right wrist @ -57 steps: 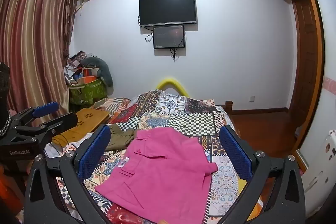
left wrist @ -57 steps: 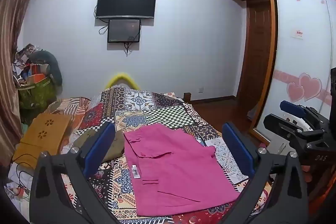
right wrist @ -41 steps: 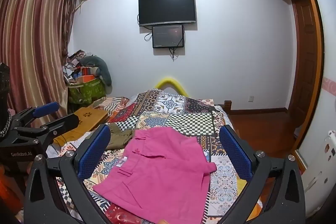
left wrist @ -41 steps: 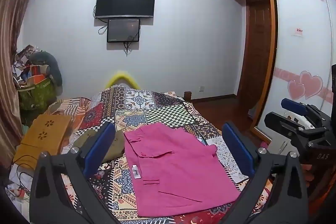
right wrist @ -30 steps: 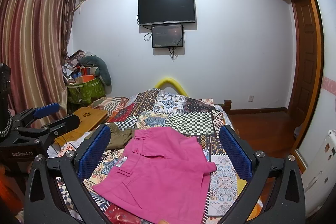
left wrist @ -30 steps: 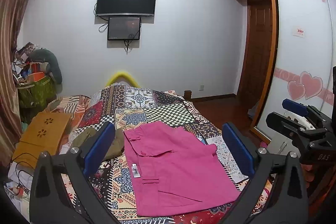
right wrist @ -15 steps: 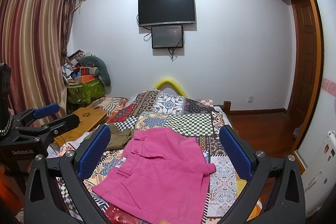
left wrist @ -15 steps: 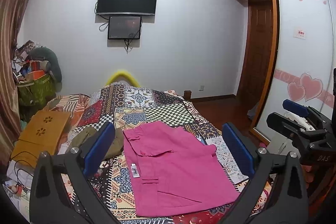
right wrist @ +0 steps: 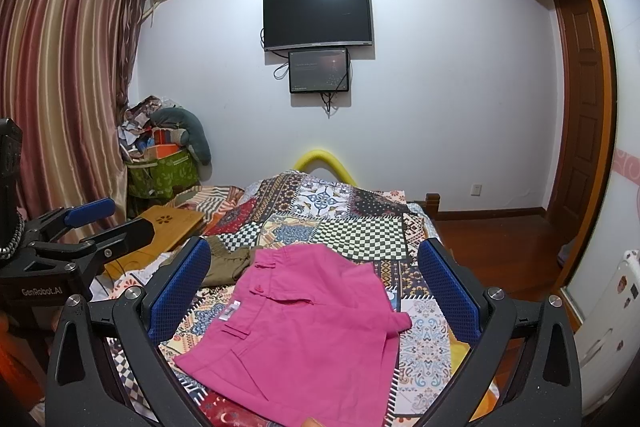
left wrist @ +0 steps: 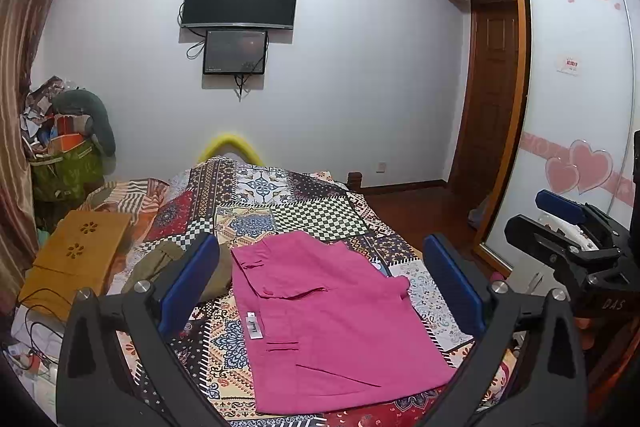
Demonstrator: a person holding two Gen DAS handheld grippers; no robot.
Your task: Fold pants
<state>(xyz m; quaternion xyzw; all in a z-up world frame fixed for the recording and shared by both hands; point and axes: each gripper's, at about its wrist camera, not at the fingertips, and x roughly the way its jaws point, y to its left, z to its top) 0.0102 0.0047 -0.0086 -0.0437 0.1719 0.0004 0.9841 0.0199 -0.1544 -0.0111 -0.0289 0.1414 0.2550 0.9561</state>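
Grippers, left and right, both spread wide, empty, above pink pants.

My hand-held gripper is matt black plastic with textured blue pads; the pink pants are smooth matt cloth on the patterned quilt.

Bright pink pants lay on a patchwork bedspread of red, cream, blue and black-and-white checks. An olive garment sat at nine o'clock of them. Both claws had black frames with blue pads. Striped maroon-and-gold curtains hung beside white walls.
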